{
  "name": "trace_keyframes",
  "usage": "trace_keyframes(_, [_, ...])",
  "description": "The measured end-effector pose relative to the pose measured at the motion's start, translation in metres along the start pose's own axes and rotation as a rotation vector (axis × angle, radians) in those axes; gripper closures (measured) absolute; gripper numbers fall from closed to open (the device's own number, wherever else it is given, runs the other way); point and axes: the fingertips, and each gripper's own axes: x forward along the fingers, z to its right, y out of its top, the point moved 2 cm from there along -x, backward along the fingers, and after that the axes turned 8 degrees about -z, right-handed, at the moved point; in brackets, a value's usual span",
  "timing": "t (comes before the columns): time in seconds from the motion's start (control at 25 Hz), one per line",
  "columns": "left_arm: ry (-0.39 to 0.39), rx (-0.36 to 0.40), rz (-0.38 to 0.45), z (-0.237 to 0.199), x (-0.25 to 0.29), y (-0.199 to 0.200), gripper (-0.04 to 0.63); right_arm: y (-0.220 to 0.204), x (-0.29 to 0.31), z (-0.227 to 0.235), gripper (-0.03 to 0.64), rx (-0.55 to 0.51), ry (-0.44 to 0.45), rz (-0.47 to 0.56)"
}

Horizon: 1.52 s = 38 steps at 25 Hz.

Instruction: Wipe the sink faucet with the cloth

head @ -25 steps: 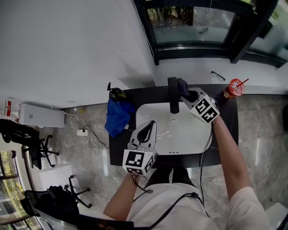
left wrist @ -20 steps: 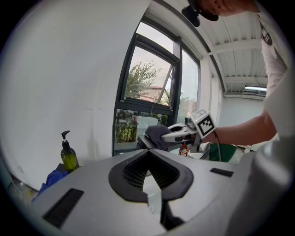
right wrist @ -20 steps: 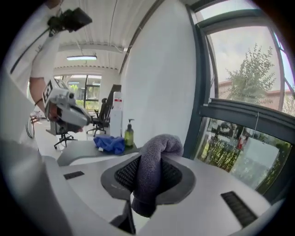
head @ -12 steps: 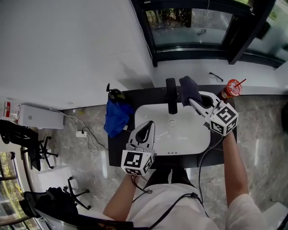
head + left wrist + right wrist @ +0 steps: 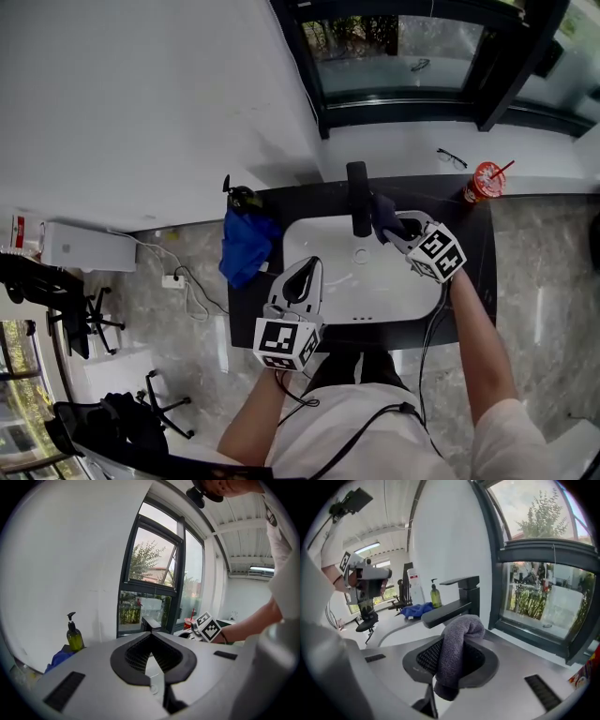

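Observation:
The black faucet (image 5: 357,211) stands at the back of the white sink (image 5: 384,286); in the right gripper view its spout (image 5: 450,609) reaches left just past the jaws. My right gripper (image 5: 396,228) is shut on a grey cloth (image 5: 382,212), which sits close against the faucet's right side. The cloth (image 5: 457,646) is folded over between the pads of my right gripper (image 5: 452,665). My left gripper (image 5: 313,262) hovers over the sink's front left, shut and holding nothing. In its own view the left gripper (image 5: 152,637) has its tips meeting and faces the window.
A blue cloth (image 5: 246,244) and a green soap bottle (image 5: 242,197) lie on the dark counter (image 5: 473,234) left of the sink. A red cup with a straw (image 5: 485,181) stands at the back right, with glasses (image 5: 453,157) on the sill.
The right gripper swung the cloth out to the right of the faucet, then came back in lower against the faucet's right side. The left gripper has hardly moved.

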Motion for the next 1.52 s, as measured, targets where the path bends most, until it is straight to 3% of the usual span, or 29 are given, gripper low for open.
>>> trace_keyframes(0.12, [0.003,0.001,-0.005,-0.002,-0.002,-0.003,0.597,-0.002,0.003,0.008,0.538,0.025,-0.015,-0.005])
trace_keyframes(0.36, [0.014,0.006,-0.020,-0.002,-0.003,-0.008,0.597,0.000,0.035,-0.008,0.538,-0.209,0.045,-0.102])
trace_keyframes(0.52, [0.026,-0.002,-0.020,-0.004,-0.005,-0.007,0.597,0.012,0.037,-0.006,0.538,-0.261,0.039,-0.104])
trace_keyframes(0.64, [0.033,-0.009,-0.015,-0.006,-0.007,-0.006,0.597,0.010,0.028,0.002,0.538,-0.284,-0.003,-0.126])
trace_keyframes(0.8, [0.034,-0.012,-0.019,-0.006,-0.005,-0.009,0.597,0.015,0.009,0.022,0.538,-0.379,-0.141,-0.163])
trace_keyframes(0.92, [0.025,-0.010,-0.017,-0.001,-0.003,-0.008,0.597,0.036,-0.009,0.020,0.538,-0.424,-0.164,-0.104])
trace_keyframes(1.08, [0.020,0.000,-0.015,0.004,-0.002,-0.006,0.597,0.057,-0.014,0.005,0.538,-0.274,-0.009,0.009])
trace_keyframes(1.28, [0.018,0.008,-0.014,0.007,-0.004,-0.003,0.597,0.064,-0.011,0.007,0.538,-0.105,0.106,0.110])
trace_keyframes(1.52, [0.029,0.004,-0.019,0.005,-0.009,-0.009,0.597,0.061,-0.014,-0.011,0.538,-0.109,0.235,0.058])
